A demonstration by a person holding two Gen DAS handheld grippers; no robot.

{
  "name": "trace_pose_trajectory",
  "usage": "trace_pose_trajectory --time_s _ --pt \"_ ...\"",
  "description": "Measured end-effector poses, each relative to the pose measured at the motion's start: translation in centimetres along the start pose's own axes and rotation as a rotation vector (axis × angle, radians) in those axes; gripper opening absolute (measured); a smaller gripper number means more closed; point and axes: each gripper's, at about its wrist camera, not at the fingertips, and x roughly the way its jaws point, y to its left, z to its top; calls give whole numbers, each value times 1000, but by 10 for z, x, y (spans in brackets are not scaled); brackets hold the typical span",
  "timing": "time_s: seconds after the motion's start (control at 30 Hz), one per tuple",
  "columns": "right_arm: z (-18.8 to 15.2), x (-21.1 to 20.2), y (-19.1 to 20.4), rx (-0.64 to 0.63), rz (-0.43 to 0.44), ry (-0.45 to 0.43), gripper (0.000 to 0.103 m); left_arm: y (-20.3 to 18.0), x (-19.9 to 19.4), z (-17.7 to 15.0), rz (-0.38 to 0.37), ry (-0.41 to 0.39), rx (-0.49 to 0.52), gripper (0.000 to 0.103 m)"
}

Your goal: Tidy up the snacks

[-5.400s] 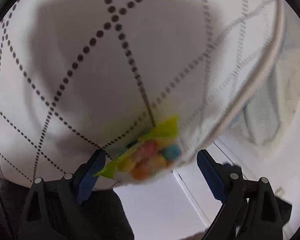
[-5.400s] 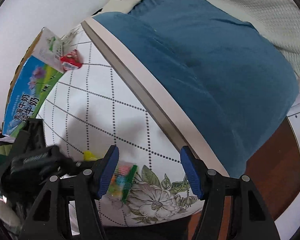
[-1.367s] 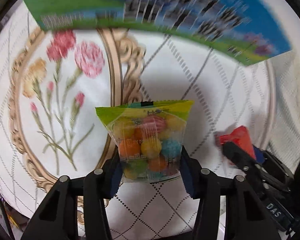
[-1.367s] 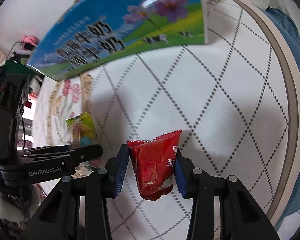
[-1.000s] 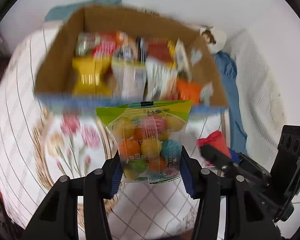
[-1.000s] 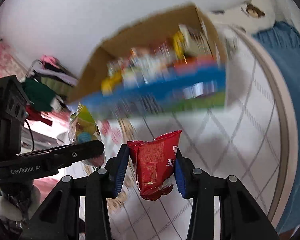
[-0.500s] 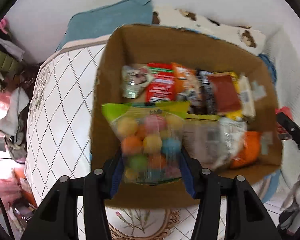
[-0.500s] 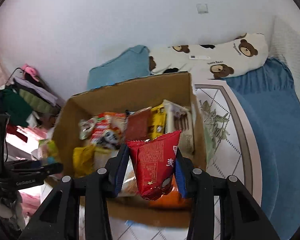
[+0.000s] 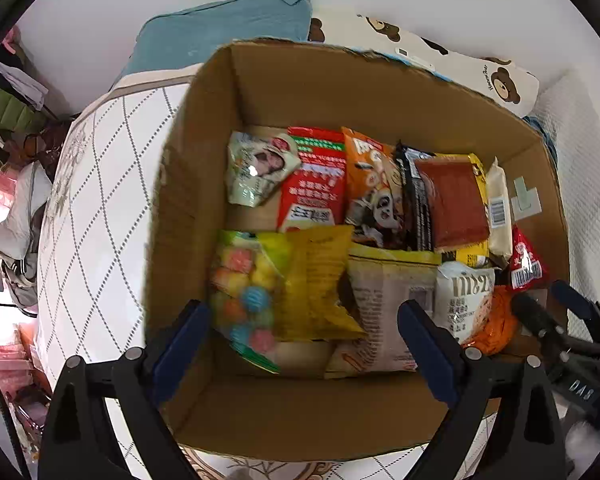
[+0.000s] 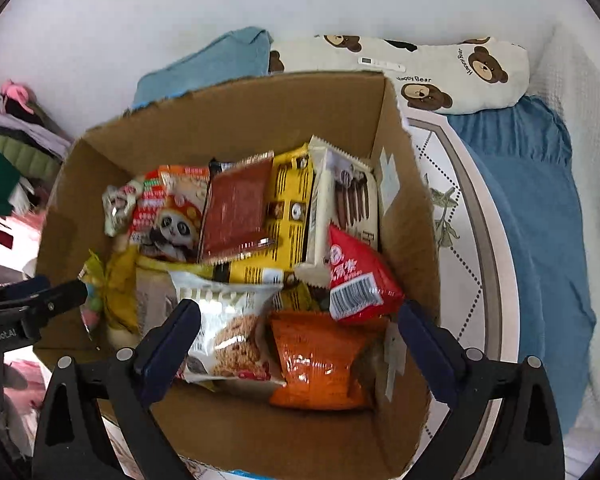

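Corrugated cardboard box [image 9: 204, 184], crinkly candy bag [image 9: 246, 292], glossy red packet [image 10: 358, 280], both grippers just opened wide, empty

Left gripper [image 9: 302, 338] aimed steeply downward, blue-padded jaws spread wide after just opening, nothing pinched between the pads, black frame arms splayed to either side along the bottom edge of the left wrist view. Right gripper [image 10: 300, 338] likewise tipped steeply down, jaws just opened to a wide spread, pads gripping nothing. Seen side by side: right gripper's black fingers and blue pads [image 9: 572, 304] poking in at the lower right of the left wrist view, left gripper's dark finger [image 10: 40, 298] reaching in level from the left edge of the right wrist view.
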Motion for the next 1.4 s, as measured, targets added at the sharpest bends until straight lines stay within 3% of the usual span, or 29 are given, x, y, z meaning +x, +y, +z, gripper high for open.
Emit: trace_pose_trajectory --time_s 0.2,0.57,0.9,1.4 --pt "-11 -2 5 -5 -15 4 101 -13 -6 -9 47 -51 36 97" --pt "-26 -29 3 9 -22 -44 101 -18 -39 -25 25 -172 40 97" --pt "-60 -97 16 -22 -31 -187 102 -20 -97 -74 11 -337 43 97" --pt "-139 -218 28 -52 -55 -425 103 -26 -185 -158 19 -537 98 97"
